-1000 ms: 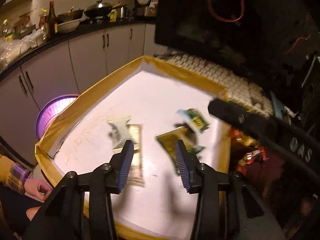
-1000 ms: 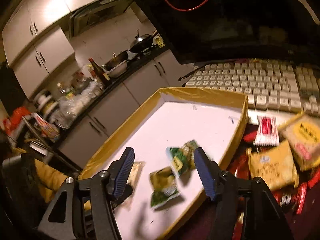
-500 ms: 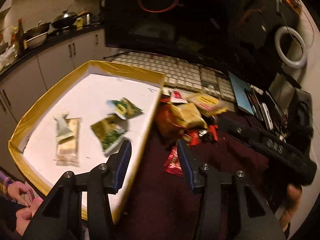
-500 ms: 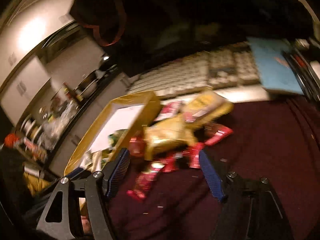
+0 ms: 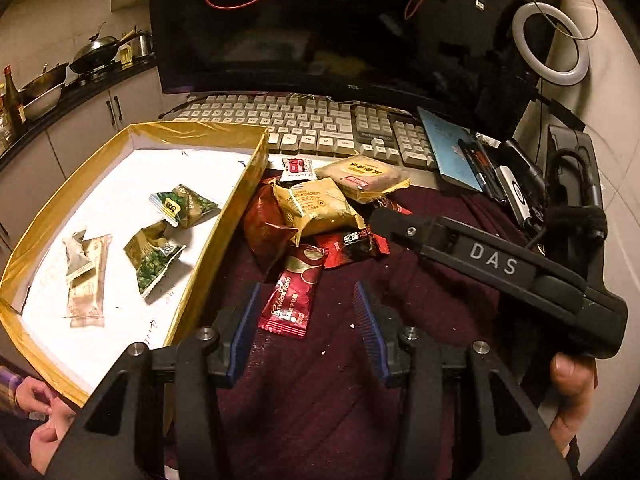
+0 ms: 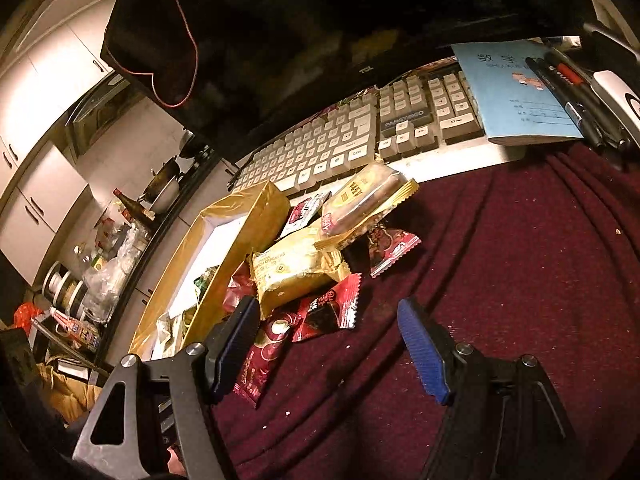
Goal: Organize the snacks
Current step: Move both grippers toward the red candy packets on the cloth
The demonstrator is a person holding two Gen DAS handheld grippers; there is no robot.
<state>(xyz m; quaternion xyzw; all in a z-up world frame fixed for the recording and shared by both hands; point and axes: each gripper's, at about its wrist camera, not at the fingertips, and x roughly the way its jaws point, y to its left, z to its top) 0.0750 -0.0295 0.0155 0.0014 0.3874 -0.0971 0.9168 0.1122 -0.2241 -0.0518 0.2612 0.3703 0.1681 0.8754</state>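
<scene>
We have both tools turned toward the heap of unsorted snacks on the maroon cloth point(image 5: 320, 400), since that is where the remaining work lies. The left gripper point(image 5: 306, 320) hangs at the lower middle of its frame with its blue pads parted and nothing pinched; the red sachet point(image 5: 294, 294) lies on the cloth between them, likely our next pick because it sits loose at the pile's near edge. The right gripper point(image 6: 328, 340) has just been opening and now stands wide and empty at the bottom of its frame, its left pad near the same sachet.

The gold-rimmed tray point(image 5: 224, 236) fills the left of the left view and serves as the sorting bin: 2 green pea packets point(image 5: 182, 206) and a pale wafer bar point(image 5: 86, 280) lie there apart from each other on its white floor. The yellow cracker pack point(image 5: 316, 206) rests in the pile just right of the tray wall, overlapping red wrappers, so lifting it first could drag its neighbours.
</scene>
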